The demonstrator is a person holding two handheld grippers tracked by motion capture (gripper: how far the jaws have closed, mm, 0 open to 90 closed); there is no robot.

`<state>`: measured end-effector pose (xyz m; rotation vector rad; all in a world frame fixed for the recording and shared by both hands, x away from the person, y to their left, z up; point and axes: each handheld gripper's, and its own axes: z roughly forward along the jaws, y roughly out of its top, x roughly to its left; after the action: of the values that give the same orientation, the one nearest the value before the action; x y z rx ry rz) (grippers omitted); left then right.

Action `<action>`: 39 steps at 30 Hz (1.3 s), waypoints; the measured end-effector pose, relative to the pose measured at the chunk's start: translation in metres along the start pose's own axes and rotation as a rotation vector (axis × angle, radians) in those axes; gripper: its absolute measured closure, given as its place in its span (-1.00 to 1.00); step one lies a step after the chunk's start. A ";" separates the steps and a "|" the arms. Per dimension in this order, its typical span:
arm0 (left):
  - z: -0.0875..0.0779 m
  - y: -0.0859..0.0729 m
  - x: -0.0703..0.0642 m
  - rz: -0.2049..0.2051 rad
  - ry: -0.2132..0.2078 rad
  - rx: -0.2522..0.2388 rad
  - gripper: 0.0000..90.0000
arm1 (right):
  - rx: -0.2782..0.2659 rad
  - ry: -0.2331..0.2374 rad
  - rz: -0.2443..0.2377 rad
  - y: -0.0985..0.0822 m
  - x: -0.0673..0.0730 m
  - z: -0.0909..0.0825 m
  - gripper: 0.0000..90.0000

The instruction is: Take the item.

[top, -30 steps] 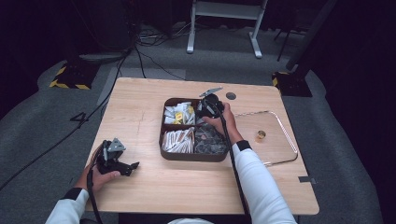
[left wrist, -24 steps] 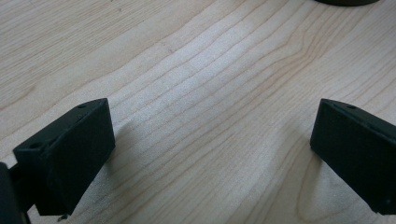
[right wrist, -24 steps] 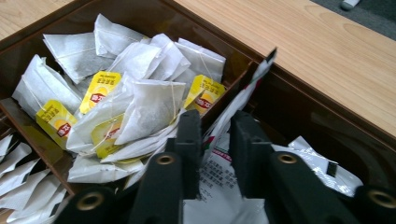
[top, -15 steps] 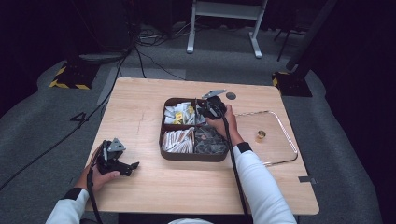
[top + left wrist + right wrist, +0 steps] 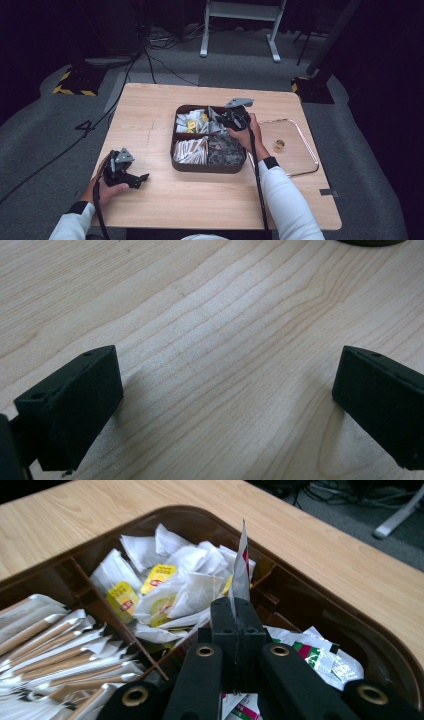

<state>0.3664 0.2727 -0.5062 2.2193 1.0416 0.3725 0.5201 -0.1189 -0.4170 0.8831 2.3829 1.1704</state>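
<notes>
From the high view, the wooden bench [image 5: 150, 120] carries a brown tray [image 5: 210, 169] split into compartments, with a clear lid [image 5: 300, 160] lying flat just to its right and a small round gold-coloured thing [image 5: 279, 145] resting on that lid. The right claw [image 5: 222, 119] hangs over the tray's far right compartment, held by a hand in a white sleeve, while the left claw [image 5: 145, 177] lies low on the bench near its front left corner, well apart from the tray. Around the bench lie grey carpet, black cables, a white metal stand and yellow-and-black striped floor weights against a dark room. The left gripper view adds what the overhead one cannot: the left claw [image 5: 227, 390] stands spread wide over bare pale wood grain with nothing between its jaws, and a dark curved edge sits at the top right. The right gripper view brings the grip close: the right claw [image 5: 239, 615], whose jaws have just been closing, is pressed together on a thin white sachet [image 5: 241, 567] with red and green print, which stands upright on edge above the tray. Beneath it lie sachets of the same print; to the left are white and yellow tea bags [image 5: 160, 587], and nearer the camera paper-wrapped sticks [image 5: 55, 665].
</notes>
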 end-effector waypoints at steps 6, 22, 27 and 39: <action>0.000 0.000 0.000 -0.001 0.001 0.000 -1.00 | -0.026 0.024 -0.029 0.002 0.007 -0.011 1.00; 0.000 0.000 -0.001 -0.008 0.007 0.001 -1.00 | -0.092 0.081 -0.079 -0.009 0.019 -0.055 1.00; 0.000 0.000 -0.001 -0.008 0.006 0.001 -1.00 | -0.102 0.094 -0.085 -0.018 0.019 -0.067 1.00; 0.000 0.000 -0.001 -0.006 0.006 0.001 -1.00 | -0.127 0.110 -0.080 -0.037 0.013 -0.106 1.00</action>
<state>0.3660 0.2722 -0.5062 2.2164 1.0519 0.3763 0.4382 -0.1896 -0.3835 0.6934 2.3748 1.3535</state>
